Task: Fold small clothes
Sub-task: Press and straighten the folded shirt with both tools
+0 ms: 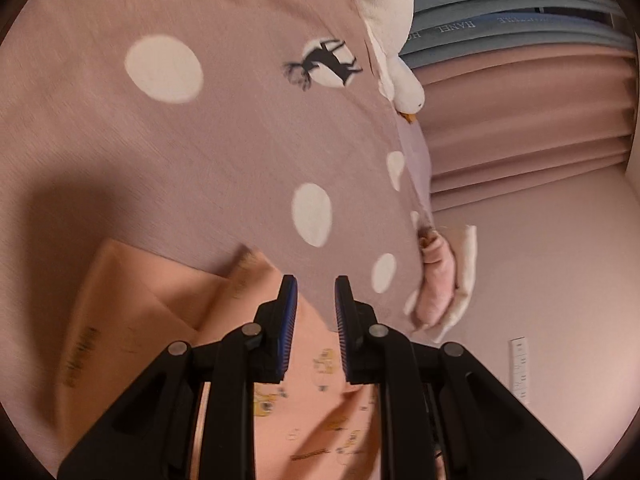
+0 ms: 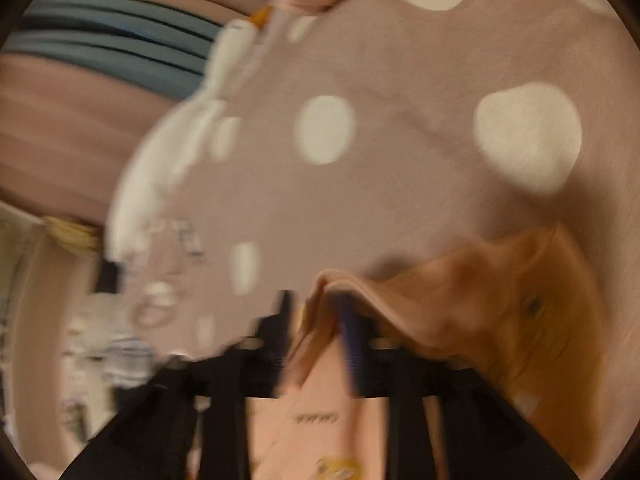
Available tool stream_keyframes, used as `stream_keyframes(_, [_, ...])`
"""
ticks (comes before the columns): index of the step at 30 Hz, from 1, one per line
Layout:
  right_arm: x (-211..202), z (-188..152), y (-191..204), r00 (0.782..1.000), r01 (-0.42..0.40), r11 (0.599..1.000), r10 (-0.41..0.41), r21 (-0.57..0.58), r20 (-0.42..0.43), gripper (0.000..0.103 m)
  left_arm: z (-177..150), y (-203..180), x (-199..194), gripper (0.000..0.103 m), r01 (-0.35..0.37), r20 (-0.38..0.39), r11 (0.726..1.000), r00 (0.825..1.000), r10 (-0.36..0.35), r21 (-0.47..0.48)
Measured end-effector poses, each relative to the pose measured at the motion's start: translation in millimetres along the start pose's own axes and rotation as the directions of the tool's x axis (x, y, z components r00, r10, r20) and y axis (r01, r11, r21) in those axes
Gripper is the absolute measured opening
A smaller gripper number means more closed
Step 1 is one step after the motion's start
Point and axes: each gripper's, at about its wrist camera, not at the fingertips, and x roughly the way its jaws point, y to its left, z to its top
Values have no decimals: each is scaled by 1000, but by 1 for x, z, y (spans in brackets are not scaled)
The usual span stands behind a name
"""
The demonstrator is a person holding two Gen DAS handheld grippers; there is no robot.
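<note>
My left gripper (image 1: 316,296) stood nearly closed with nothing clamped, low in the frame over the peach garment (image 1: 312,392). My right gripper (image 2: 316,320) was blurred, a garment fold draped between its parted fingers, the dotted sheet (image 2: 400,140) beyond.

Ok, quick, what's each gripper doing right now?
Left gripper: fingers slightly apart, holding nothing.
Right gripper: open, peach garment fold loose between its fingers.
</note>
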Motion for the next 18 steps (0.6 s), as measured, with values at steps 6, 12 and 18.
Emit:
stream_keyframes(6, [-34, -9, -12, 997, -61, 996, 64, -67, 47, 56, -7, 18, -22, 17, -26, -46, 999, 999, 28, 44])
stream_keyframes(12, [-55, -64, -3, 998, -45, 936, 26, -349, -59, 56, -39, 9, -30, 19, -6, -131, 987, 991, 27, 159])
stream_keyframes(18, [-62, -104, -2, 961, 188, 841, -264, -507, -81, 41, -65, 30, -64, 70, -89, -105, 981, 988, 108, 175])
